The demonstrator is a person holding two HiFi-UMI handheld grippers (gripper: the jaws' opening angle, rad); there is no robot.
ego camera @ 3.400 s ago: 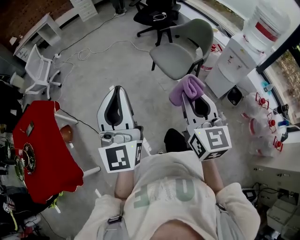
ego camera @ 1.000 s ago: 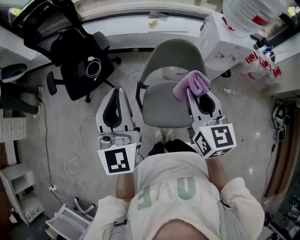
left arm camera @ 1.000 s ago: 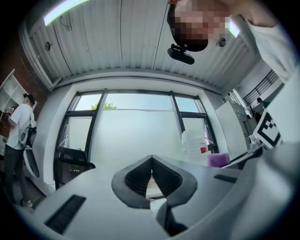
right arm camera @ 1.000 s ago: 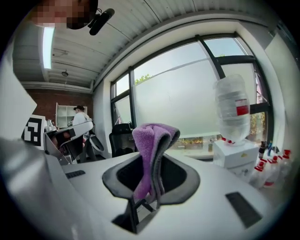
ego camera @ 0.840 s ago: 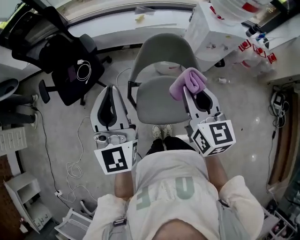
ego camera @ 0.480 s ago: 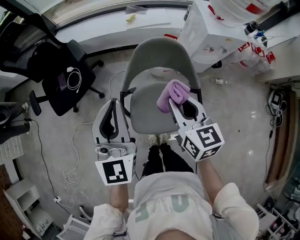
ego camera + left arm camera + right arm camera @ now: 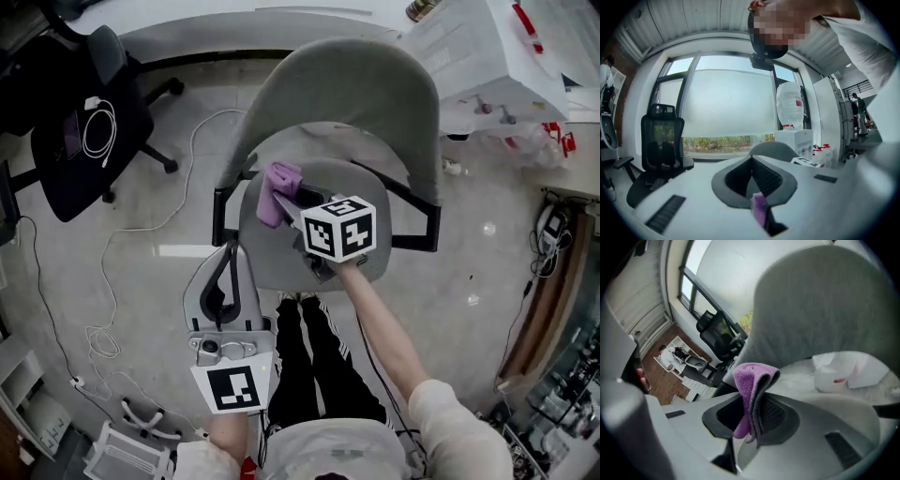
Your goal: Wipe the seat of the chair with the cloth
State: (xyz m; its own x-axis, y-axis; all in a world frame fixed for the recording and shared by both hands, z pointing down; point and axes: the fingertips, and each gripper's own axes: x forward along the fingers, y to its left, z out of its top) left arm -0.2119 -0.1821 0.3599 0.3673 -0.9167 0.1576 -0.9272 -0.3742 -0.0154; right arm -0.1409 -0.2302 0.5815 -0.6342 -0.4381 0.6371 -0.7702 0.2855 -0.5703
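Observation:
The grey chair stands just ahead of me, its seat below the wide backrest. My right gripper reaches over the seat's left half, shut on a folded purple cloth. In the right gripper view the cloth sticks up from the closed jaws of the gripper, close to the seat and backrest. My left gripper hangs back at the seat's front left corner, jaws together and off the chair. In the left gripper view, that gripper points level at the backrest.
A crumpled white wrapper lies at the back of the seat. Black armrests flank the chair. A black office chair carrying a coiled white cable stands left; white cabinets stand right. A cable trails over the floor.
The chair has come much closer in the head view. My right gripper has swung forward, left and down over the seat with the cloth. My left gripper has stayed back near my body.

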